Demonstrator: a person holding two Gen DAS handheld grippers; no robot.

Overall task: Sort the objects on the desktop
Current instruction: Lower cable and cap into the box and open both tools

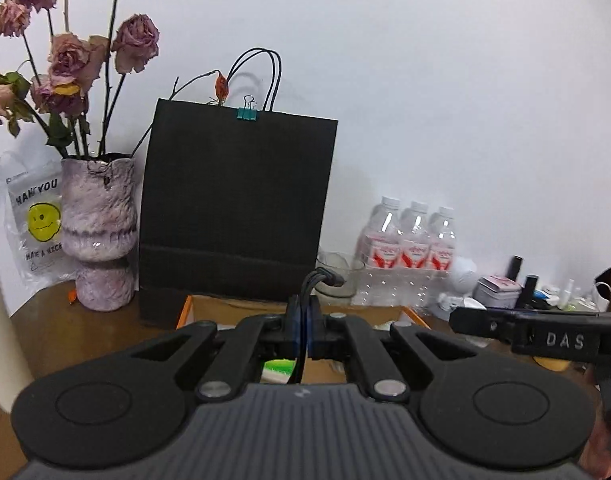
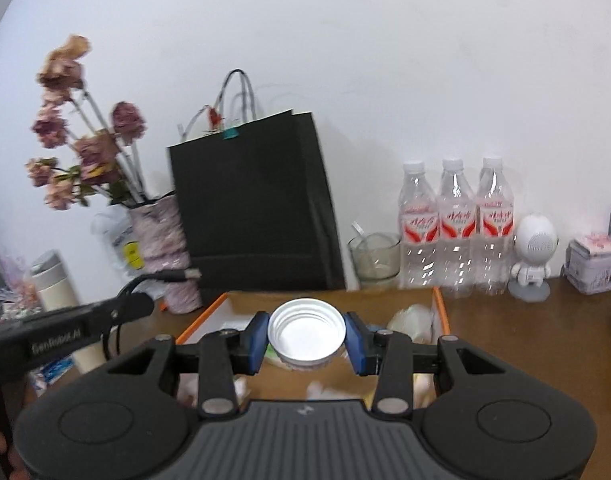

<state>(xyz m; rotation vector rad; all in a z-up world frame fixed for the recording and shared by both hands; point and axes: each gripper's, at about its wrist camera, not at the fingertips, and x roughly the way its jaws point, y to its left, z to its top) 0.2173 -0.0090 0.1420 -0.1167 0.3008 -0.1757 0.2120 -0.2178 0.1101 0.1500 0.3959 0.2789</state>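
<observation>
The right tongs (image 2: pixel 306 344) clamp a white ribbed jar (image 2: pixel 305 330), mouth facing the camera, at frame centre directly above the orange-rimmed cardboard box (image 2: pixel 441 308). The left tongs (image 1: pixel 301 334) pinch a black cable (image 1: pixel 311 284), also over the box.

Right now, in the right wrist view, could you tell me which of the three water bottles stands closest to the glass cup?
The leftmost water bottle: it stands right beside the glass cup, while the other two line up further right, toward the white robot figurine.

Soft even light, blurred — fisheye-warped edges
</observation>
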